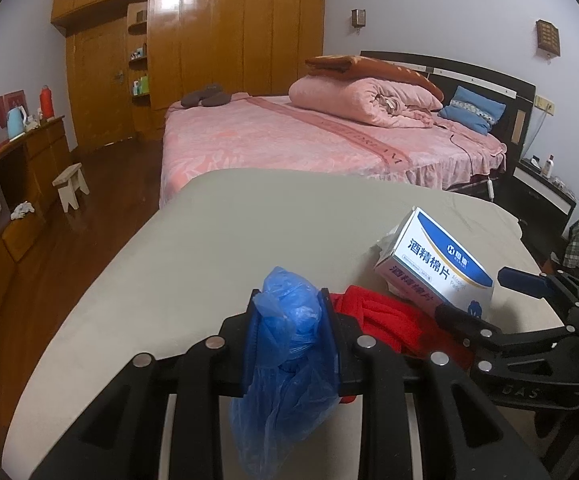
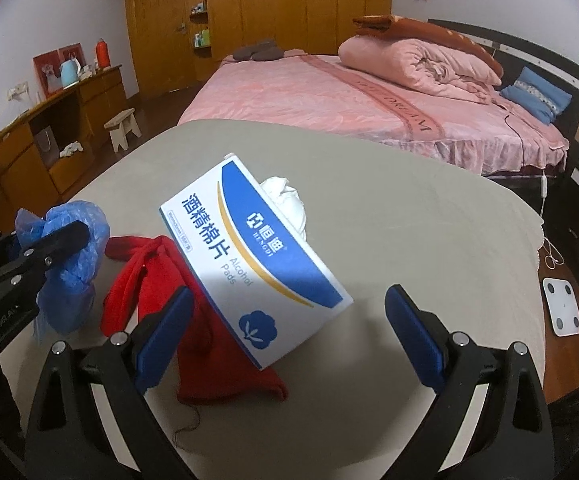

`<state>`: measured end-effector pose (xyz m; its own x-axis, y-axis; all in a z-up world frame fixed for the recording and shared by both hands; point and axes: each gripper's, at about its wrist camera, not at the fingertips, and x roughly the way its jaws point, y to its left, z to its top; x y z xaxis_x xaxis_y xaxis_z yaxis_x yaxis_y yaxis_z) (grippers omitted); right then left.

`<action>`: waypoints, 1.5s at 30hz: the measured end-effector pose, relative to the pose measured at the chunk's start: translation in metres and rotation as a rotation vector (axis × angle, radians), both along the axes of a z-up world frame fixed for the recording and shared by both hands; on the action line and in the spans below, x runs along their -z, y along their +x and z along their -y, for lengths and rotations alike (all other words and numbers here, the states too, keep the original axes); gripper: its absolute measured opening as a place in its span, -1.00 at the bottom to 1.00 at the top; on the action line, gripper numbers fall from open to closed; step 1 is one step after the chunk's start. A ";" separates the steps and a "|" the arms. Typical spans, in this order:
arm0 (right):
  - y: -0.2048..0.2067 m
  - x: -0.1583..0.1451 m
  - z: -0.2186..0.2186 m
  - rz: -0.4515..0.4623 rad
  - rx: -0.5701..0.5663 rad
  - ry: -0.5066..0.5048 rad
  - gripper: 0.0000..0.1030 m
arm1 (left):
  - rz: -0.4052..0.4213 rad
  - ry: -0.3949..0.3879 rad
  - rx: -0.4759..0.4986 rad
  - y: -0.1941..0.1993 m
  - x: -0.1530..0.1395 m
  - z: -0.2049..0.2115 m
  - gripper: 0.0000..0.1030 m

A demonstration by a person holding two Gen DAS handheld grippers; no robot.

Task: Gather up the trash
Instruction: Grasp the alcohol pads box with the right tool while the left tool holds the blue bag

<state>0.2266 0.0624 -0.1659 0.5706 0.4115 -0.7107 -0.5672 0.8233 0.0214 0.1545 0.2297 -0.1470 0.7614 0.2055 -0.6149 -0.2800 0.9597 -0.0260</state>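
Left gripper (image 1: 291,332) pinches the blue plastic bag (image 1: 285,344), sagging below it. Right gripper (image 2: 289,320) hangs spread wide, the alcohol pads box (image 2: 255,264) just ahead between its fingers, resting on a red cloth (image 2: 145,280). Risk: closing snags cloth too, or the box tips.

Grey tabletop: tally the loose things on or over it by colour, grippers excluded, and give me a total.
Blue: 1, the blue plastic bag clamped in the left gripper
Red: 1, the red cloth
White and blue: 1, the alcohol pads box
White: 1, the crumpled white wad behind the box
Total: 4
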 end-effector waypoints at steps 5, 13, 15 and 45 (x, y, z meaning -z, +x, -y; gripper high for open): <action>0.000 -0.001 0.001 -0.047 -0.033 0.020 0.34 | -0.003 -0.005 0.001 0.000 0.001 0.000 -0.47; -0.016 -0.015 0.030 -0.079 0.086 0.065 0.33 | 0.005 -0.012 0.018 -0.007 0.001 0.008 -0.47; -0.021 -0.015 0.045 -0.094 0.148 0.059 0.33 | 0.004 -0.013 0.030 -0.009 0.001 0.013 -0.47; -0.030 0.008 0.066 -0.129 0.088 0.033 0.37 | -0.031 -0.017 0.085 -0.019 0.014 0.040 -0.47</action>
